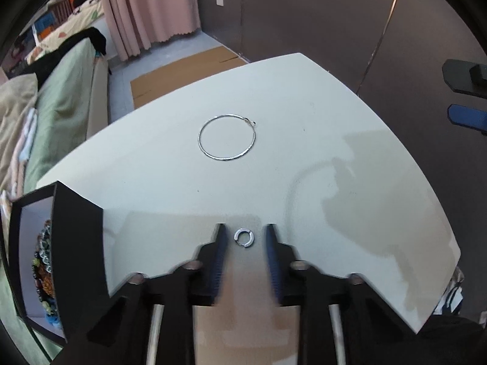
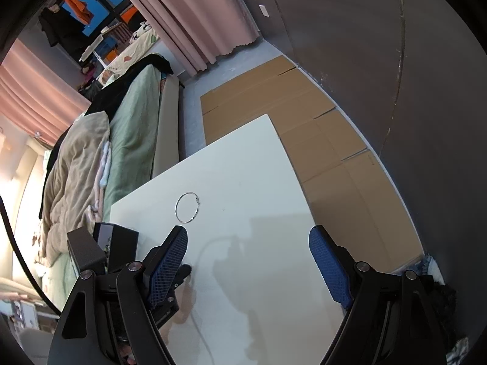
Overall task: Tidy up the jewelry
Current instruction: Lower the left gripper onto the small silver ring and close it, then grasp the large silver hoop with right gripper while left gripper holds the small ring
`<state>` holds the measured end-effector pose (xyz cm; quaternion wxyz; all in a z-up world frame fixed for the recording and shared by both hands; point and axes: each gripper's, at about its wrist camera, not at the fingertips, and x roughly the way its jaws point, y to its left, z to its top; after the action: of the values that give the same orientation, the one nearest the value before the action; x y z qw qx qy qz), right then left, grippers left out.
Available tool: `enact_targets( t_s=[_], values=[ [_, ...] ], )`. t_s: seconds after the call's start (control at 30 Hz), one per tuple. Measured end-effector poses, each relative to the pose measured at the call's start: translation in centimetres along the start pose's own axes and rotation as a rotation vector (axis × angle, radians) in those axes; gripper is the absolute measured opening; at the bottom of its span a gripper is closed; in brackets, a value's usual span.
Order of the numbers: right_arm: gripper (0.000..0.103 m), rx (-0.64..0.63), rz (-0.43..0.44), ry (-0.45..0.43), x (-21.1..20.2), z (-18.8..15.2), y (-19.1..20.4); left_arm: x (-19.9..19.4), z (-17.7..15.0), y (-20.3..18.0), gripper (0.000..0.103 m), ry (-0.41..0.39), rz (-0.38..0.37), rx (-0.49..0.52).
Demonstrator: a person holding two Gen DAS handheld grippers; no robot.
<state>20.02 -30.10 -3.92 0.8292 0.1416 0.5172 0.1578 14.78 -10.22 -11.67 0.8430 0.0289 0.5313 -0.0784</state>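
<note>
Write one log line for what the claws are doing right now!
left claw: open around small ring, not gripping | right claw: open, empty | big hoop: flat on table | jewelry box: table's left edge

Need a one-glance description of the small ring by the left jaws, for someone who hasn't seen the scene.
Start at the white table and find the left gripper at its near edge. The small ring lies flat on the table between the jaws, not yet pinched. Unlike the large thin hoop farther out, it is tiny, chunky and silver, with a gap in its band.
</note>
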Motion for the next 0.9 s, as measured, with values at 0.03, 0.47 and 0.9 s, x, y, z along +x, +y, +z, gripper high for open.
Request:
enact_targets(
  t_s=[0.03, 0.47, 0.9],
  values=[
    [0.083, -0.002, 0.000, 0.001, 0.0, 0.0, 0.0, 0.0, 0.1, 0.4, 0.013, 0.002, -0.019, -0.016],
    [0.064, 0.006, 0.041, 0.050, 3.0, 0.5, 2.3, -3.8, 2.3, 5.3, 0.013, -0.109, -0.108, -0.175],
    [0.030, -0.051, 0.025, 0.123, 9.3, 2.0, 6.0, -5.8, 4.3, 10.3, 0.013, -0.202, -0.148, -0.273]
  ],
)
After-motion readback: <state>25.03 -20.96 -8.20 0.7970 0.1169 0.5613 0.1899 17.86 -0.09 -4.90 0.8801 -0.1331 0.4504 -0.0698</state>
